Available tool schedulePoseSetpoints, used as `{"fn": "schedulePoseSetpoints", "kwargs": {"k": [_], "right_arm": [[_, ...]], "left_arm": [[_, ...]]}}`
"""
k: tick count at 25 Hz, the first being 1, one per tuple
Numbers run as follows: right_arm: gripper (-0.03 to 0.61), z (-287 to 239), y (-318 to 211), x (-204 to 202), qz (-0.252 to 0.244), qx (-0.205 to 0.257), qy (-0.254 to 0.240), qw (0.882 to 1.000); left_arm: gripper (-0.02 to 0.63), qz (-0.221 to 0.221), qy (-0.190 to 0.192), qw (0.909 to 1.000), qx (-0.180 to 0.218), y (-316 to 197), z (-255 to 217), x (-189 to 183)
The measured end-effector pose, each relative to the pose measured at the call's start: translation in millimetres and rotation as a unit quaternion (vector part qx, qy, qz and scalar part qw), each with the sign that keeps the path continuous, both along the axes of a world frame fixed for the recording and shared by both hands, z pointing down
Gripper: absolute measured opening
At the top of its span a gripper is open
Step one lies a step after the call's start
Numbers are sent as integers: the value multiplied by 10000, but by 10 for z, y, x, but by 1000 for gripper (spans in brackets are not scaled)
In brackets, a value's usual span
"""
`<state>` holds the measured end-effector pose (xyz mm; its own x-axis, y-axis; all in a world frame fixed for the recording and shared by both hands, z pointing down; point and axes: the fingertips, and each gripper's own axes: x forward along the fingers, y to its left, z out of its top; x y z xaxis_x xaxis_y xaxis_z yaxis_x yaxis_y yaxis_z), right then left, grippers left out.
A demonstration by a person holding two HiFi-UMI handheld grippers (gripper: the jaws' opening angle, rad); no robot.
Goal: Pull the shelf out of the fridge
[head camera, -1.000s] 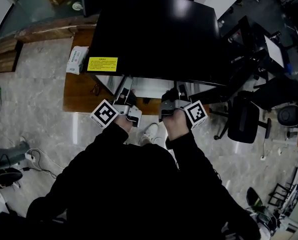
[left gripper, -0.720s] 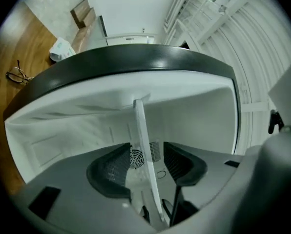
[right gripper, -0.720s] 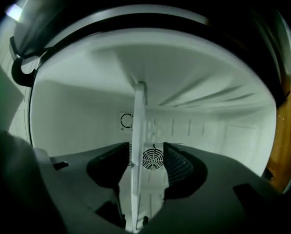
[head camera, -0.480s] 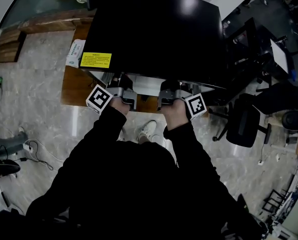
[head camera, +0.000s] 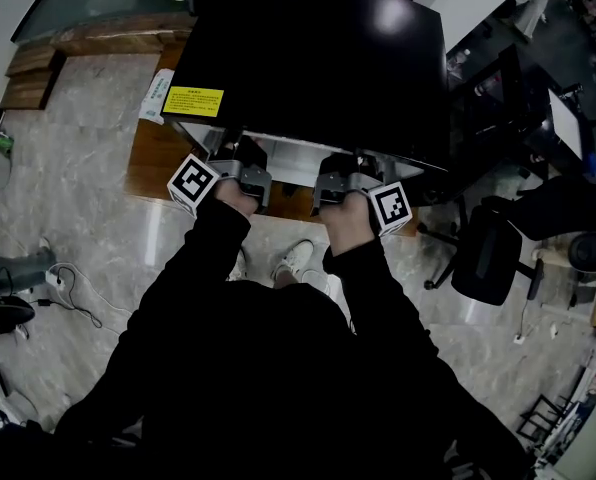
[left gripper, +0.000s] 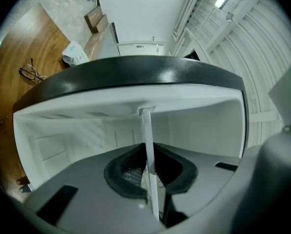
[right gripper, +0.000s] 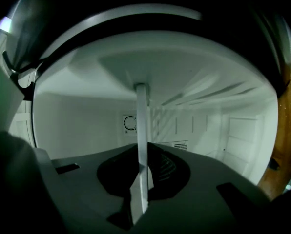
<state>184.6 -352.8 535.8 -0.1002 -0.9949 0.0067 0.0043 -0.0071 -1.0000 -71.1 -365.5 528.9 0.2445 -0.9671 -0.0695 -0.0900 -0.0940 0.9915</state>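
At the open front of the black fridge point(head camera: 318, 58), reaching in with both grippers side by side, just under the overhang of its top. Closing the left gripper point(left gripper: 148, 177) on the front edge of the thin white shelf point(left gripper: 146, 130), with the dark pads pressed to both faces of the plate. Closing the right gripper point(right gripper: 141, 179) on the same edge further to the right, the plate pinched there between the pads in the same way. Seen edge-on in both gripper views, running straight away from the jaws toward the pale back wall, so lodged inside the white compartment and not drawn out of it.

From the head view, only the backs of the two grippers, with marker cubes point(head camera: 192, 181) turned outward and black sleeves point(head camera: 213, 258) leading back toward the body. Below them, between the arms, a pair of pale shoes point(head camera: 298, 260) on the grey stone floor point(head camera: 68, 198).

Under and left of the fridge, a wooden board point(head camera: 150, 173). On the near left corner of the fridge's top, a yellow label point(head camera: 193, 100). On the wood beside the fridge, a pack of tissues point(head camera: 156, 96) and, apart from it, a pair of glasses point(left gripper: 31, 73). Off to the right, well clear of the arms, a black office chair point(head camera: 488, 253).
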Motion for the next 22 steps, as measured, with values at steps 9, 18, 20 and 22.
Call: {"fn": "schedulePoseSetpoints", "kwargs": {"k": [9, 18, 20, 22], "right_arm": [[29, -11, 392, -50, 68, -45, 102, 9999], [29, -22, 1085, -143, 188, 12, 250, 9995], [30, -20, 1210, -170, 182, 22, 299, 9994], [30, -21, 1345, -189, 186, 19, 324, 9993]], "left_arm": [[26, 220, 62, 9997, 25, 387, -24, -60], [26, 505, 146, 9986, 58, 1060, -13, -149], [26, 558, 141, 9983, 56, 1180, -9, -175], [26, 610, 144, 9980, 38, 1306, -11, -194]]}}
